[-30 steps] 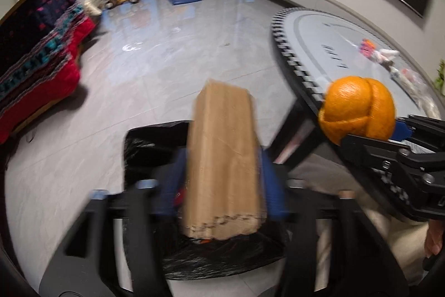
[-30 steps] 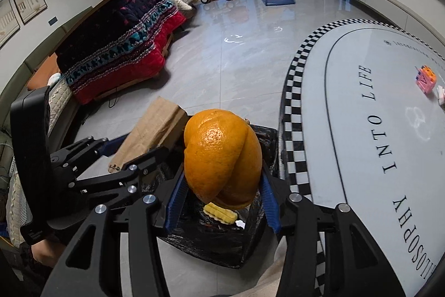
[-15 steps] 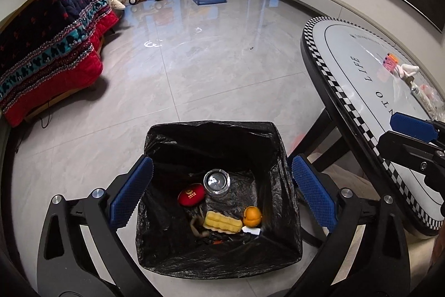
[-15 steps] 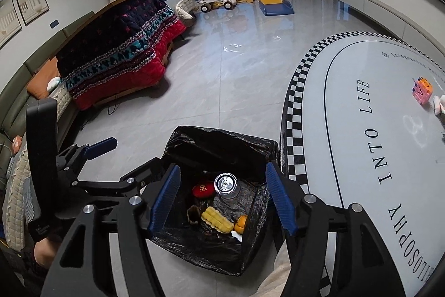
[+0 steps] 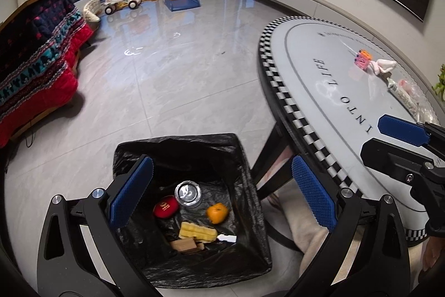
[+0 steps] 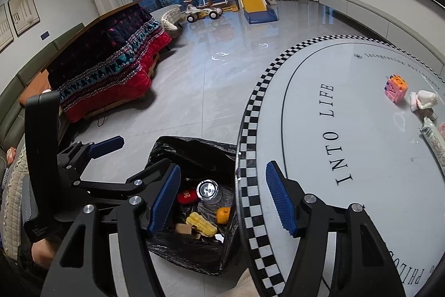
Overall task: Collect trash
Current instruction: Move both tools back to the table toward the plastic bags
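Holding one orange [image 5: 217, 212] (plus one can [image 5: 188, 193]), one bin [image 5: 236, 155].

- The oval table [image 6: 361, 130], checker-rimmed, is carrying a pink toy cube [image 6: 395, 88], a white cloth [image 6: 425, 99] and a clear wrapper [image 6: 434, 141] at its far right.
- The grey tiled floor [image 5: 180, 80] is bearing the black-lined bin [image 5: 244, 155] just left of the table.

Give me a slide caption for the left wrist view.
Open left gripper above the black-lined trash bin holding an orange.
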`<action>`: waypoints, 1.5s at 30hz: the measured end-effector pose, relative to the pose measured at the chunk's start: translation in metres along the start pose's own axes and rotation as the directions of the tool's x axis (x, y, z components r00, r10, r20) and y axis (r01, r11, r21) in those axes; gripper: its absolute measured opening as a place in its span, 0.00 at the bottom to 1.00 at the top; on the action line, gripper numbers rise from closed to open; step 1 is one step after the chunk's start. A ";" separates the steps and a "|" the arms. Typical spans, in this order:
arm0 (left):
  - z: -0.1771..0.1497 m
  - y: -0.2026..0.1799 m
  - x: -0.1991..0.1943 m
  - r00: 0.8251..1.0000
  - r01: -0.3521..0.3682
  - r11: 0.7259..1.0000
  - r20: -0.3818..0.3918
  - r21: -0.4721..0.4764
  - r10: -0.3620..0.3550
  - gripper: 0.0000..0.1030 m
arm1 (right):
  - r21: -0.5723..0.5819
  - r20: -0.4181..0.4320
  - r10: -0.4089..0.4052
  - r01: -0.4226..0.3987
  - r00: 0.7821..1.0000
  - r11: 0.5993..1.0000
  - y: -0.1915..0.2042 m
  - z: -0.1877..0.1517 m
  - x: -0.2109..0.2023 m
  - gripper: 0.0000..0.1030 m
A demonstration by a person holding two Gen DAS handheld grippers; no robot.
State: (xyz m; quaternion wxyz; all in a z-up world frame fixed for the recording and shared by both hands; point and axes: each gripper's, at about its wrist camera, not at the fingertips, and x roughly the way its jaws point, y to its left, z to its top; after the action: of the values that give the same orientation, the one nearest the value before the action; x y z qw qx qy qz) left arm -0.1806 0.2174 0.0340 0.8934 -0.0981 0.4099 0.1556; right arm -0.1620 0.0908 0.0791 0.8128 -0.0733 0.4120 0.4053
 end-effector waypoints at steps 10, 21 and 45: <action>0.023 -0.083 0.016 0.993 0.115 0.985 -0.025 0.127 -0.113 0.94 | 0.108 0.037 -0.094 0.090 0.995 0.990 -0.074 -0.004 -0.023 0.63; 0.046 -0.182 0.039 0.976 0.217 0.939 -0.075 0.265 -0.204 0.94 | 0.247 0.062 -0.238 0.216 0.969 0.945 -0.178 -0.010 -0.057 0.63; 0.078 -0.355 0.067 0.943 0.332 0.836 -0.126 0.436 -0.309 0.94 | 0.537 -0.050 -0.544 0.482 0.838 0.693 -0.364 -0.086 -0.125 0.63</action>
State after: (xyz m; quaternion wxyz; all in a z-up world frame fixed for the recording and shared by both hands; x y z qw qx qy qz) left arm 0.0426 -0.0772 0.0502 0.8942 0.0408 0.4349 -0.0981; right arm 0.0058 -0.2632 0.0366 0.9029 0.0643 0.4236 0.0360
